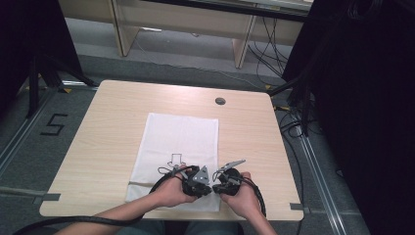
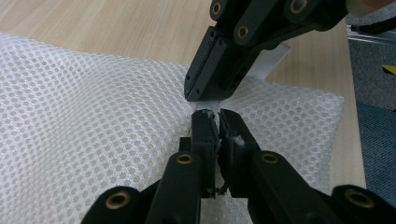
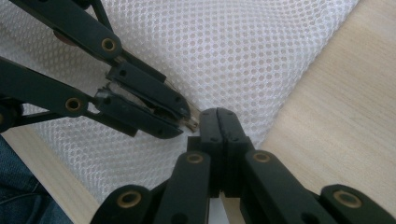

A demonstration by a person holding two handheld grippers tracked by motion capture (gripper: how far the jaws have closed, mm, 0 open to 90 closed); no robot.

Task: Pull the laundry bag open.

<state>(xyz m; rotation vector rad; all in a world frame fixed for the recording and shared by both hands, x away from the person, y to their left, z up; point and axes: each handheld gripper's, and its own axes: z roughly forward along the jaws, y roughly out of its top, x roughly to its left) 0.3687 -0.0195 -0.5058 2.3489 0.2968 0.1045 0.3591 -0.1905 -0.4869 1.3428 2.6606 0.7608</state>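
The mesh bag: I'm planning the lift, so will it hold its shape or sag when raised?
The mesh bag probably sags: it is thin netting lying flat with soft ripples. It likely weighs little. The left gripper and right gripper pinch close together, so the far end may droop.

A pale wood-grain tabletop (image 1: 112,122) carries one thing — a white mesh cloth (image 1: 181,142), lying flat and stretching away beyond both tongs, bare wood either side.

The table (image 1: 117,105) at mid-frame looks like pale, matt wood grain. On it lies white open-mesh cloth (image 2: 84,112), seemingly synthetic. The left gripper (image 2: 215,122) is matt black, probably plastic, with brass-coloured rivets.
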